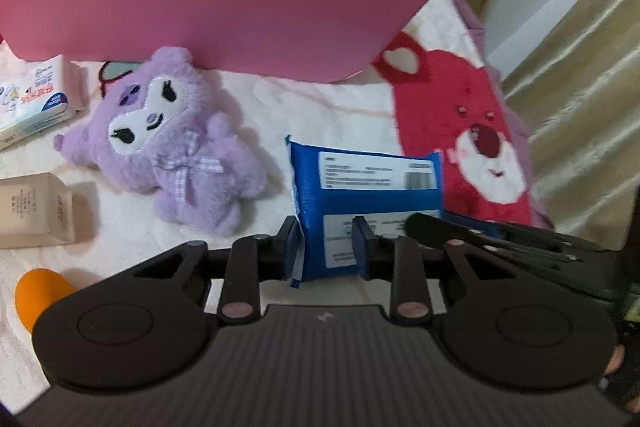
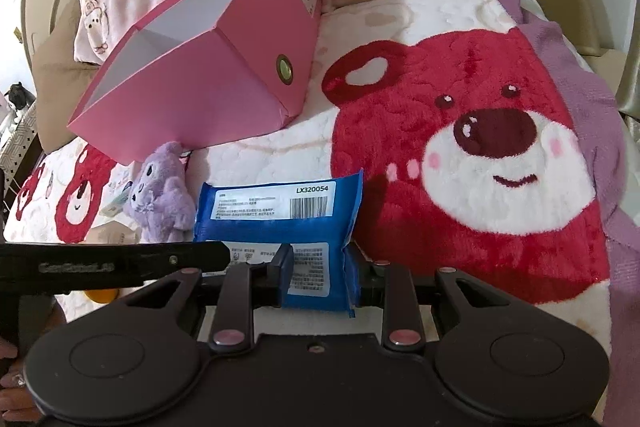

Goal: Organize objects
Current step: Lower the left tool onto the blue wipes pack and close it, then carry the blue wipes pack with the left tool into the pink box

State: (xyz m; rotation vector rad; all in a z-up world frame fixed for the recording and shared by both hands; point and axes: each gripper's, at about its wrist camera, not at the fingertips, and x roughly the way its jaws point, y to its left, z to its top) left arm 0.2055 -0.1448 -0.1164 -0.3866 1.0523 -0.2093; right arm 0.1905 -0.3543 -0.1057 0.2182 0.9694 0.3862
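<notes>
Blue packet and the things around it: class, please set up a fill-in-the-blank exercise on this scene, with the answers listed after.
1. Both the left gripper and the right gripper are shut on the ____ packet.
2. The plush toy is ____ in colour.
3. The open box on the blanket is ____ outside.
4. The blanket shows a red ____.

Answers: blue; purple; pink; bear

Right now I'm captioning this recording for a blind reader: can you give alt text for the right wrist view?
The right gripper holds a blue packet between its jaws above a red bear blanket. Behind stand an open pink box and a purple plush toy, with the left gripper entering from the left.
</notes>
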